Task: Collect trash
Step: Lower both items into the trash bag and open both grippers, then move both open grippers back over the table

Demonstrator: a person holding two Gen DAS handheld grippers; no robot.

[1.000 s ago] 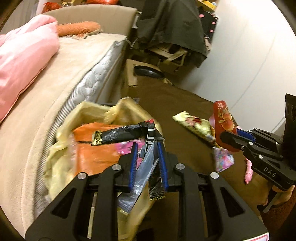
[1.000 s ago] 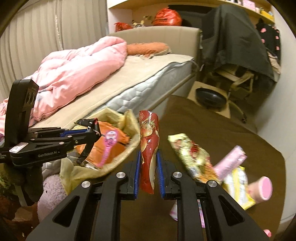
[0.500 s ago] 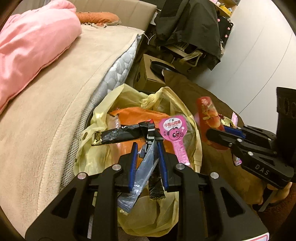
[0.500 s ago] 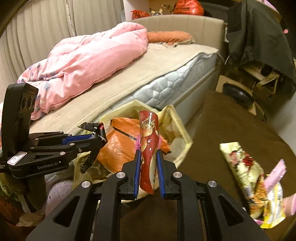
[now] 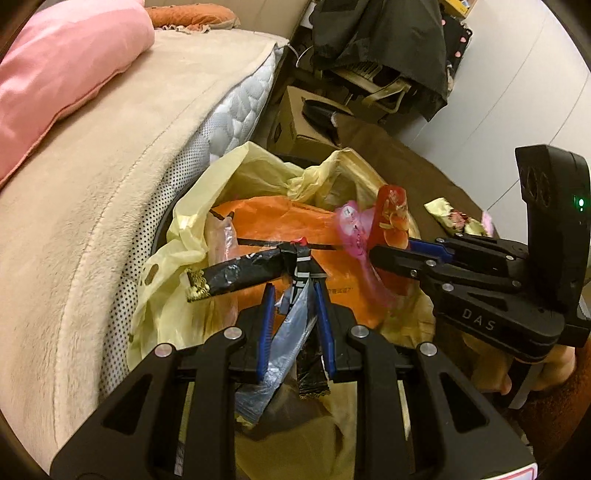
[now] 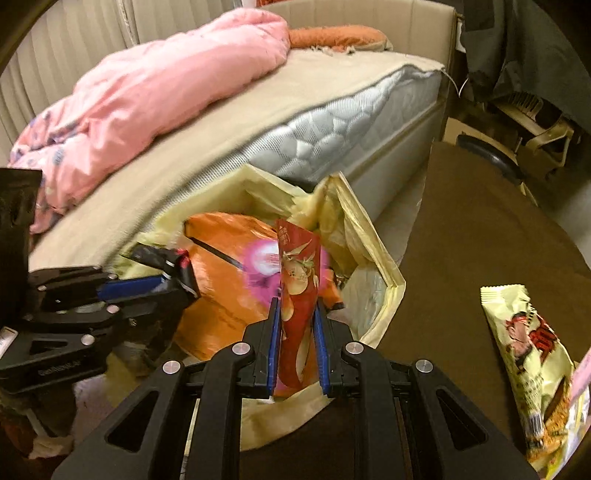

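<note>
A yellow trash bag [image 5: 258,173] stands open on the floor, pressed against the side of the bed [image 5: 110,192], and serves as the landmark here. Inside it lie an orange plastic bag [image 5: 288,218] and a pink wrapper [image 5: 351,229], the latter blurred.

Directly above the bag's mouth, the left gripper [image 5: 295,295] has its fingers closed on a black wrapper [image 5: 236,275] together with a crumpled silvery piece of film [image 5: 288,339]; the black wrapper sticks out sideways toward the bed. The right gripper [image 6: 297,321], over the bag's near edge, has its fingers clamped on a red snack packet [image 6: 299,280] that stands upright between them.

Beyond the bag's right side stretches a brown rug [image 6: 480,236]. On it, well apart from the bag, lies a pale yellow snack packet [image 6: 528,350].

The bed behind the bag has a beige cover, a quilted mattress edge [image 6: 332,136], a pink duvet [image 6: 147,99] and an orange pillow [image 6: 336,35] by the headboard. Past the bag's far end sit a cardboard box [image 5: 295,122] and dark clothing [image 5: 380,40] draped over a chair. A pale wall [image 5: 498,92] runs along the far side of the rug.
</note>
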